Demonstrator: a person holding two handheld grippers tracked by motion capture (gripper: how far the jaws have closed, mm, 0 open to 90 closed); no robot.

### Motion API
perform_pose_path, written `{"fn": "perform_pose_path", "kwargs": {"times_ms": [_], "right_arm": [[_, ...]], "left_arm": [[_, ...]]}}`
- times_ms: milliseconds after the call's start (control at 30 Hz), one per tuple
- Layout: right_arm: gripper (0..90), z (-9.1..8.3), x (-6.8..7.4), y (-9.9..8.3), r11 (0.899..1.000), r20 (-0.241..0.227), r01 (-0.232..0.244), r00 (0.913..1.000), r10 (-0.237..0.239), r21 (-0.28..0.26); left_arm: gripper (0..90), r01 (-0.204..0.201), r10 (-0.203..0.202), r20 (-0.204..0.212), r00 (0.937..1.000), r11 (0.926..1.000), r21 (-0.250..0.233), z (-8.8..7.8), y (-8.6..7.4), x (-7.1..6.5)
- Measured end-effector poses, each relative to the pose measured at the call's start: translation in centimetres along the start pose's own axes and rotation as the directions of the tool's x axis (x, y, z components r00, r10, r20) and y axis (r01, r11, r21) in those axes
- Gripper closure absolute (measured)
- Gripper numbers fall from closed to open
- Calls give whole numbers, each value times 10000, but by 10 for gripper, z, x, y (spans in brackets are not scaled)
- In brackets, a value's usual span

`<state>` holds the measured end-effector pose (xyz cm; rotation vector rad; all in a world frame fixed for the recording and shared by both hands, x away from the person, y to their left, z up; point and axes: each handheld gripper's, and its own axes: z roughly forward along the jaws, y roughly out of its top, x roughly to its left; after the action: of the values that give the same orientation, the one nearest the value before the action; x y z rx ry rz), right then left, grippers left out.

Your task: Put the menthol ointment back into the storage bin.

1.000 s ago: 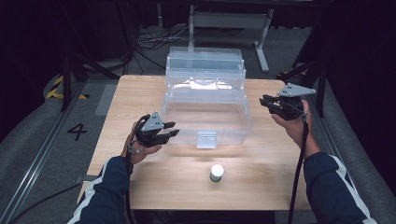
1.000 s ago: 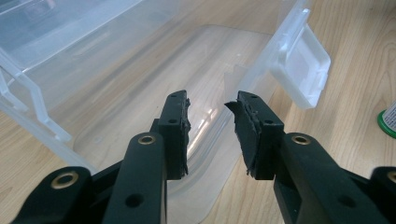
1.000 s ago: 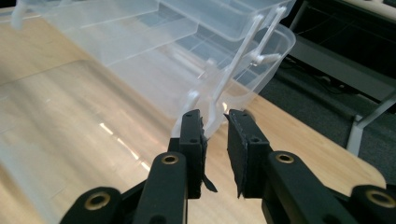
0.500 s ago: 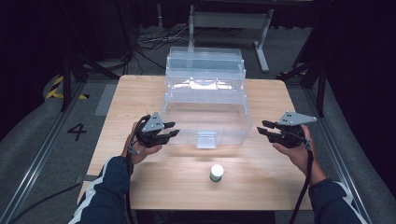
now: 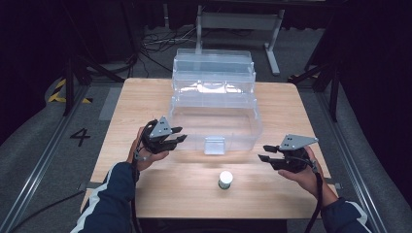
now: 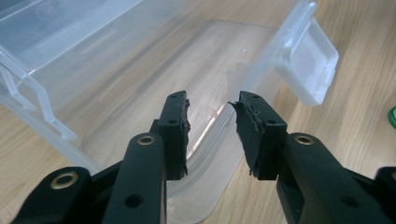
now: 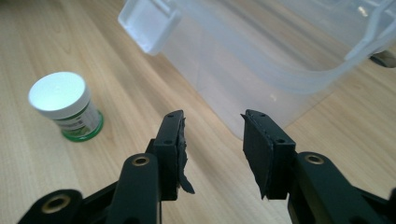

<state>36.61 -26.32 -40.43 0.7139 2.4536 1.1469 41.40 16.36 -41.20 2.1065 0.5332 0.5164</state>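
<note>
A clear plastic tiered box [image 5: 214, 111] stands open at the middle of the wooden table, its white front latch [image 5: 214, 144] facing me. In front of it stands a small jar [image 5: 225, 179] with a white lid and a green label. My left gripper [image 5: 180, 134] hovers at the box's front left corner, open and empty; in the left gripper view its jaws [image 6: 211, 112] frame the box's rim [image 6: 93, 56]. My right gripper [image 5: 265, 153] is low by the front right corner. Its jaws [image 7: 212, 126] have just been opening, with nothing between them, and the jar [image 7: 65, 105] is off to their left.
The table [image 5: 131, 97] has bare wood to the left and right of the box and along its front edge. Behind it stand a metal frame [image 5: 238, 19] and loose cables on the floor. A floor rail [image 5: 39, 165] runs along the left side.
My right hand has come down and toward me, from beside the box's right side to its front right corner, and its jaws have spread wider. The left hand has kept still.
</note>
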Motion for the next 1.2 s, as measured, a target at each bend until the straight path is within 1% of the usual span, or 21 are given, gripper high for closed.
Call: {"fn": "perform_pose_path", "kwargs": {"times_ms": [33, 100, 200, 267, 300, 333, 400, 533, 567, 600, 633, 667, 700, 767, 800, 900, 967, 1000, 1100, 1133, 1200], "right_arm": [[585, 1, 2, 0, 10000, -29, 13, 10000, -12, 66], [585, 3, 5, -1, 9999, -262, -46, 9996, 48, 89], [571, 7, 11, -2, 9996, -501, 84, 9987, -71, 259], [560, 10, 15, -2, 9989, -725, 227, 9972, -197, 414], [552, 12, 17, -2, 9984, -768, 298, 9967, -260, 487], [539, 13, 19, -2, 9982, -802, 322, 9964, -280, 515], [523, 15, 24, -1, 9969, -1022, 459, 9940, -392, 642], [501, 19, 29, 1, 9951, -1244, 604, 9910, -504, 779], [495, 21, 30, 1, 9948, -1295, 608, 9903, -498, 818], [490, 22, 31, 2, 9945, -1296, 653, 9901, -544, 816], [483, 23, 31, 2, 9943, -1305, 630, 9901, -514, 859], [483, 23, 31, 2, 9943, -1305, 630, 9901, -514, 859], [441, 25, 33, 3, 9932, -1233, 672, 9908, -553, 946], [445, 27, 34, 3, 9936, -1279, 605, 9906, -480, 956], [446, 28, 35, 4, 9933, -1321, 622, 9900, -490, 978], [440, 30, 36, 4, 9923, -1502, 691, 9872, -531, 1033], [435, 33, 38, 5, 9901, -1683, 823, 9838, -625, 1137], [425, 35, 39, 7, 9876, -1810, 948, 9809, -712, 1250], [404, 41, 42, 9, 9776, -2254, 1405, 9688, -1032, 1565], [396, 43, 42, 10, 9709, -2428, 1647, 9626, -1198, 1739], [384, 48, 45, 12, 9652, -2666, 1721, 9568, -1162, 1969]], "left_arm": [[655, -16, 16, -10, 10000, 10000, -40, -1, 0, -1], [655, -141, 141, -59, 9999, 9999, 25, -5, 1, -3], [653, -245, 244, -137, 9996, 9997, -51, -12, 2, -6], [648, -411, 411, -218, 9989, 9992, 6, -19, 2, -9], [637, -404, 404, -284, 9988, 9992, 11, -20, 2, -10], [636, -381, 381, -252, 9990, 9993, 16, -23, 0, -11], [644, -506, 509, -360, 9981, 9987, 95, -27, -1, -13], [642, -628, 644, -430, 9970, 9973, 384, -36, -8, -18], [638, -585, 608, -478, 9970, 9971, 486, -37, -12, -18], [633, -585, 608, -478, 9970, 9971, 486, -37, -12, -18], [633, -478, 509, -461, 9976, 9967, 662, -39, -17, -18], [630, -478, 509, -461, 9976, 9967, 662, -39, -17, -18], [622, -361, 407, -481, 9980, 9950, 936, -39, -24, -18], [617, -303, 359, -416, 9985, 9915, 1264, -38, -33, -18], [611, -312, 369, -368, 9986, 9893, 1428, -37, -36, -18], [591, -259, 312, -225, 9993, 9781, 2065, -33, -52, -17], [573, -100, 131, -117, 9998, 9724, 2330, -30, -62, -16], [565, -41, 66, -95, 9999, 9711, 2388, -30, -65, -16], [530, 180, -196, 45, 9998, 9710, 2386, -28, -72, -15], [524, 282, -312, 88, 9995, 9714, 2356, -28, -73, -14], [506, 432, -486, 173, 9987, 9709, 2356, -27, -76, -13]]}}
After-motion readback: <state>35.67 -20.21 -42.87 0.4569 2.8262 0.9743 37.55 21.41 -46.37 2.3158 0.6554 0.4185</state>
